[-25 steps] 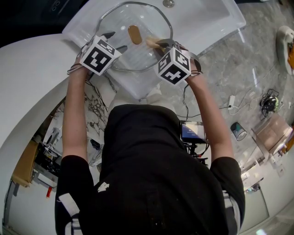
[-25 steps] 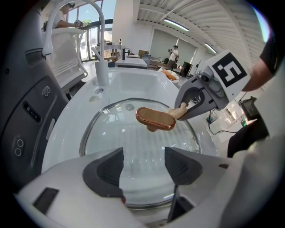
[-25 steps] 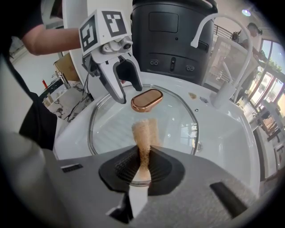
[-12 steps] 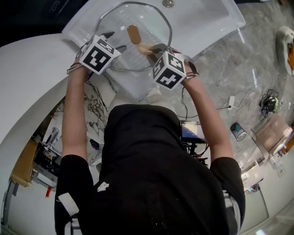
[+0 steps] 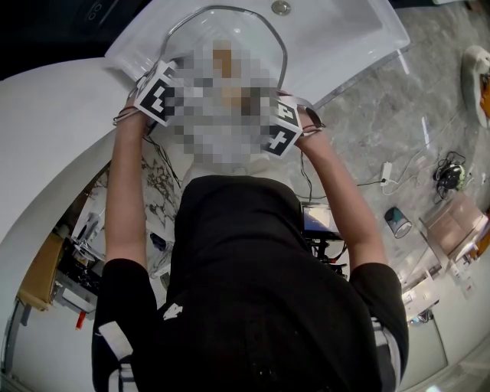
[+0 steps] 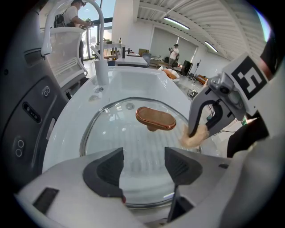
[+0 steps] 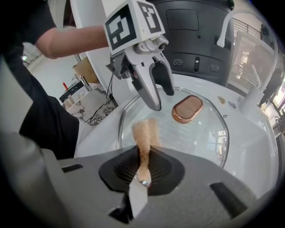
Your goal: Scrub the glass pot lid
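Observation:
The glass pot lid with its copper-brown handle lies flat in the white ribbed sink. My left gripper is open, its jaws well apart over the lid's near rim, with nothing between them. My right gripper is shut on a tan sponge, whose tip rests on the glass beside the handle. From the left gripper view the sponge sits just right of the handle. In the head view a mosaic patch hides the lid's middle; only its far rim and the two marker cubes show.
A white faucet rises at the sink's far side. A dark grey appliance stands behind the sink. The white curved counter wraps round to the left. Cables and small devices lie on the marble floor to the right.
My right gripper has slid the sponge a little left across the glass, toward the handle and nearer the person. The left gripper has stayed in place.

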Demonstrator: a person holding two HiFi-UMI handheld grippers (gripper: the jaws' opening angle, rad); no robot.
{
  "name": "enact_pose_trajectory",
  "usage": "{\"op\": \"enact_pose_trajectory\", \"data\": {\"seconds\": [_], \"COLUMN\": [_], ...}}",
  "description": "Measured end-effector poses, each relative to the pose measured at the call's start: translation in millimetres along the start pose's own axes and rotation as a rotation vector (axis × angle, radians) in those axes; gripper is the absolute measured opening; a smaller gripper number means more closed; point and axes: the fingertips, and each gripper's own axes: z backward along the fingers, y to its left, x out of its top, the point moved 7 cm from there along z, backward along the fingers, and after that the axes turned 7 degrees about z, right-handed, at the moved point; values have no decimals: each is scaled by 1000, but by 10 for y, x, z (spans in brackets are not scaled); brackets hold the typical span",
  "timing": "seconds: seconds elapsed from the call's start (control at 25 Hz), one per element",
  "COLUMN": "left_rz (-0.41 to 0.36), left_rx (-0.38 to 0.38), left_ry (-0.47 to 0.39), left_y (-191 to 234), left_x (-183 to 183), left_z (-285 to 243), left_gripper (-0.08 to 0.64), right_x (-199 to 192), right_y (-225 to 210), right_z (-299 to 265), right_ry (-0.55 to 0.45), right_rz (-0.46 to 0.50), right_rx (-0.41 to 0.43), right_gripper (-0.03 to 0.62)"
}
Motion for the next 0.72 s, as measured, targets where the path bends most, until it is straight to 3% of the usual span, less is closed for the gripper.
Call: {"op": "enact_pose_trajectory", "data": {"seconds": [0.72], "left_rz": [11], "left_rx": [8], "left_ry": [5], "left_y": [-1], "left_x": [-5], "left_z": [24], "left_gripper": [287], "right_x": [104], "right_y": [151], "right_z": [-70], "right_ry": [-26], "right_rz": [10], "right_rx": [86], "right_gripper": [25]}}
